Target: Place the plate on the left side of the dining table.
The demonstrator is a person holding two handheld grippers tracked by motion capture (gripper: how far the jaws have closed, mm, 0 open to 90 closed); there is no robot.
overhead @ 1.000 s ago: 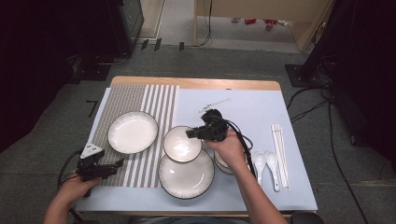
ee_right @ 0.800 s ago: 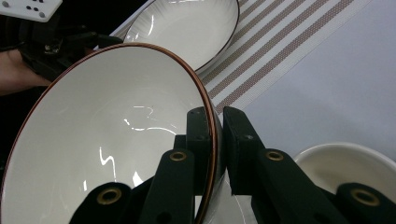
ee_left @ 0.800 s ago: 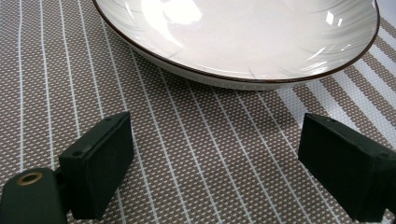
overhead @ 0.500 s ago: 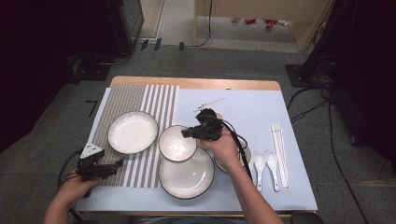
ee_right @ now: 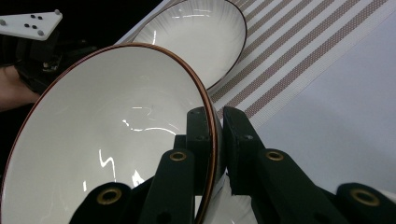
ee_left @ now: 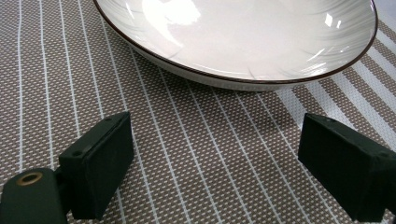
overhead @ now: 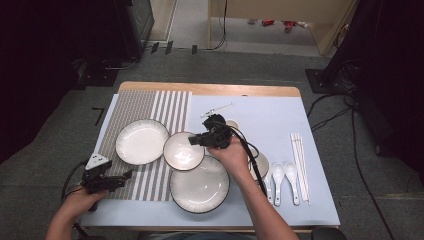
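Note:
My right gripper (overhead: 196, 140) is shut on the rim of a small white bowl with a dark edge (overhead: 182, 150), one jaw inside and one outside. In the right gripper view the bowl (ee_right: 107, 140) is tilted and clamped between the jaws of this gripper (ee_right: 215, 116). It hangs between a wide plate (overhead: 141, 141) on the striped mat (overhead: 165, 107) and a larger plate (overhead: 200, 184) near the front edge. My left gripper (overhead: 127, 174) lies low on the mat at the front left, open with nothing between its jaws (ee_left: 215, 140). The wide plate (ee_left: 243, 37) is just ahead of it.
Two white spoons (overhead: 284, 174) and a set of chopsticks (overhead: 300, 160) lie on the blue cloth at the right. Another bowl (overhead: 262, 165) sits partly under my right forearm. A small dish (overhead: 232, 123) and a thin white piece (overhead: 218, 108) lie behind the right gripper.
The right gripper has carried the small bowl a little to the left, toward the striped mat. The left gripper has stayed where it was.

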